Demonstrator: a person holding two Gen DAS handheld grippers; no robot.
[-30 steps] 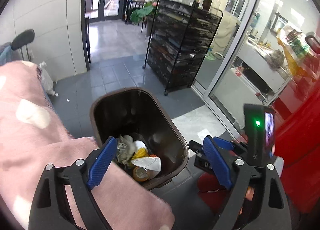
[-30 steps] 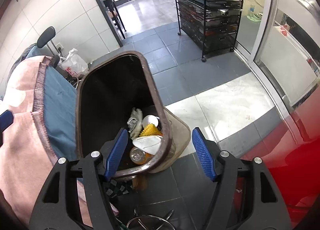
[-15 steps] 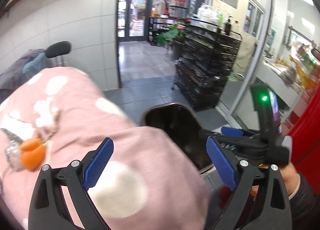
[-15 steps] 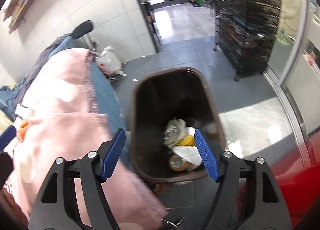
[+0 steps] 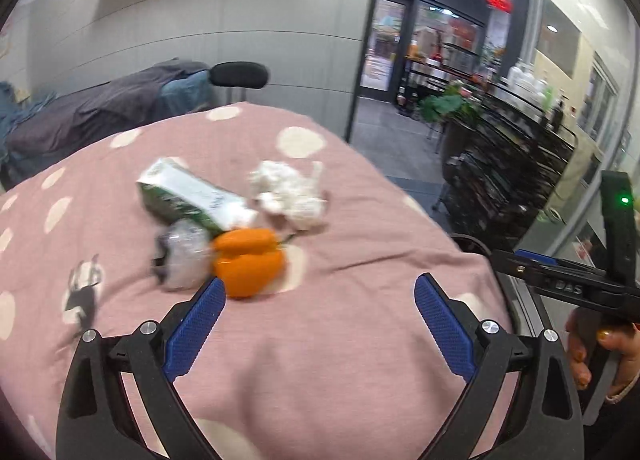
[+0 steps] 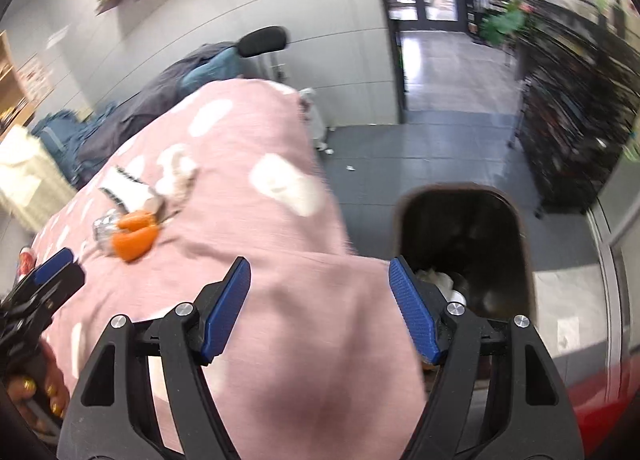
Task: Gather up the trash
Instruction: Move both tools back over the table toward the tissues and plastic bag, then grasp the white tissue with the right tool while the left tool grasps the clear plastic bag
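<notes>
Both grippers swing from the bin [image 6: 460, 244] to the blanket; left gripper [image 5: 320, 324] and right gripper [image 6: 320, 308] gape empty; the crumpled tissue [image 5: 290, 194] looks light and soft, pinchable anywhere.

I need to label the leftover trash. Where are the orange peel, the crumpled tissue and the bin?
orange peel [image 5: 248, 264], left wrist view, middle of its skin.
crumpled tissue [image 5: 290, 194], left wrist view, centre of the wad.
bin [image 6: 520, 236], right wrist view, right rim.

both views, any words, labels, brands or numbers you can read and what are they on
"DAS" or similar, partly legible, on the right gripper's black body.
Carton: print too blurred to read.
Red sign above the doorway: too blurred.
Wall papers: too small.
</notes>
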